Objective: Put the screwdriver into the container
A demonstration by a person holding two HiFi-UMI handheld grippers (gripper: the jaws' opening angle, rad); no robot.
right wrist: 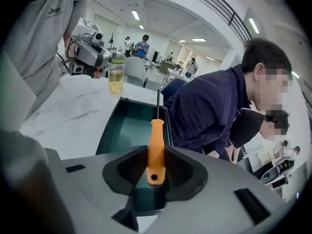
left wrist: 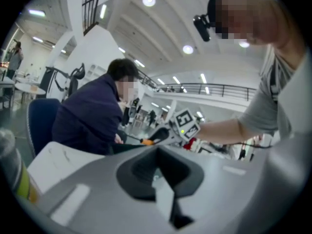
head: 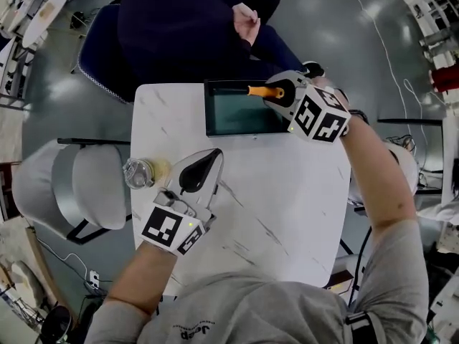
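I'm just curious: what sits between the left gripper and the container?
Nothing. The head view shows only bare table between the left gripper and the container. The jar stands off to one side.

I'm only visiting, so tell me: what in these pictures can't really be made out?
Tip shape of the screwdriver: too thin and small in the right gripper view.
Right end of the container: covered by the right hand-held gripper in the head view.
The bottle: blurred and cut off by the left gripper view's left edge.
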